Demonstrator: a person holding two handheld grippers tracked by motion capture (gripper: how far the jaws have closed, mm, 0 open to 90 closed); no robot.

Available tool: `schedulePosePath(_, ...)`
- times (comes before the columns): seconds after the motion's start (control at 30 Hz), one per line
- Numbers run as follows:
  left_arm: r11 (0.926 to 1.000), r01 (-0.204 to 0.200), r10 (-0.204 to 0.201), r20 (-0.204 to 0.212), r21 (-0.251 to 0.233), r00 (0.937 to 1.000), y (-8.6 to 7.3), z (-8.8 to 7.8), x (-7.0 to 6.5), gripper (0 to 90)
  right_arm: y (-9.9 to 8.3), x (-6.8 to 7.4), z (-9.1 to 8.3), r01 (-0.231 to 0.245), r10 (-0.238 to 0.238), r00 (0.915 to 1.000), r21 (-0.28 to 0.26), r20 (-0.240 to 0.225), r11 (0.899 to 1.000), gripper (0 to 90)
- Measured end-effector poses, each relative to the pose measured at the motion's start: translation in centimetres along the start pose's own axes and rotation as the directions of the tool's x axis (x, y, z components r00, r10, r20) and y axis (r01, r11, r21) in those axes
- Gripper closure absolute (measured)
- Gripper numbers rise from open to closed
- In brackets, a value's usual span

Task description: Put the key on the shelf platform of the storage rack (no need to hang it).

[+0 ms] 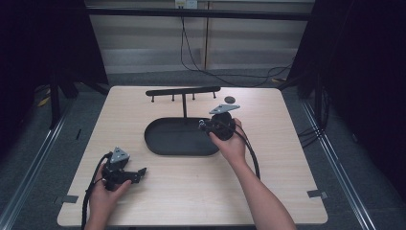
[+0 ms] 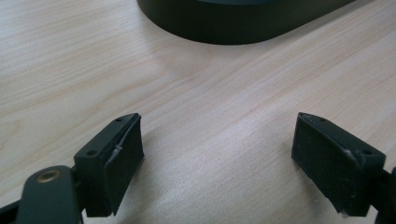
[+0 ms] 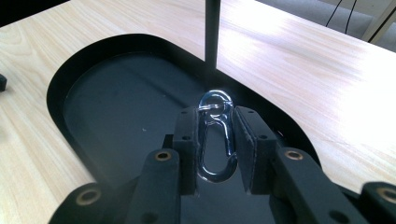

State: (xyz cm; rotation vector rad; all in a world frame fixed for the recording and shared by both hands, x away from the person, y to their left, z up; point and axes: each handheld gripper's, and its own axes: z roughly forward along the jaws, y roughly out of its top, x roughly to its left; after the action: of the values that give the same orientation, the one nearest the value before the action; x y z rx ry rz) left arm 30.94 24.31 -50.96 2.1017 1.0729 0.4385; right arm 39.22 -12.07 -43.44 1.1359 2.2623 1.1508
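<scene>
A silver snap hook (image 3: 215, 137) with a small ring at its tip is clamped between the pads of my right gripper (image 3: 215, 125), which is shut on it. That gripper (image 1: 203, 126) hangs over the right end of the black oval tray (image 1: 158, 146), pointing left. From the tray's back rises a thin black post (image 3: 212, 32) that carries a crossbar with several pegs (image 1: 183, 91). My left gripper (image 1: 141, 170) rests low over the table's front left, and its jaws stand wide open (image 2: 217, 161) over bare wood with nothing between them.
A small dark round disc (image 1: 230, 99) lies on the wooden table (image 1: 277, 158) behind my right hand. The tray's curved wall (image 2: 233, 28) sits just ahead of the left gripper. Cables run across the floor beyond the table's far edge.
</scene>
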Motion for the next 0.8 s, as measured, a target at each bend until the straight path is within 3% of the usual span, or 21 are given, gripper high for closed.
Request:
schedulePosePath(0.27,1.0,-0.005,0.005,0.003,0.0,1.0,0.0,0.0,0.0,16.2,0.7,0.5,0.8,0.004,-0.004,1.0,0.006,-0.002,1.0,71.5)
schedulePosePath(0.8,0.9999,-0.012,0.012,0.005,0.001,0.9999,0.0,0.0,0.0,16.2,0.1,0.8,2.8,-0.005,0.005,0.9999,0.025,0.014,1.0,71.5)
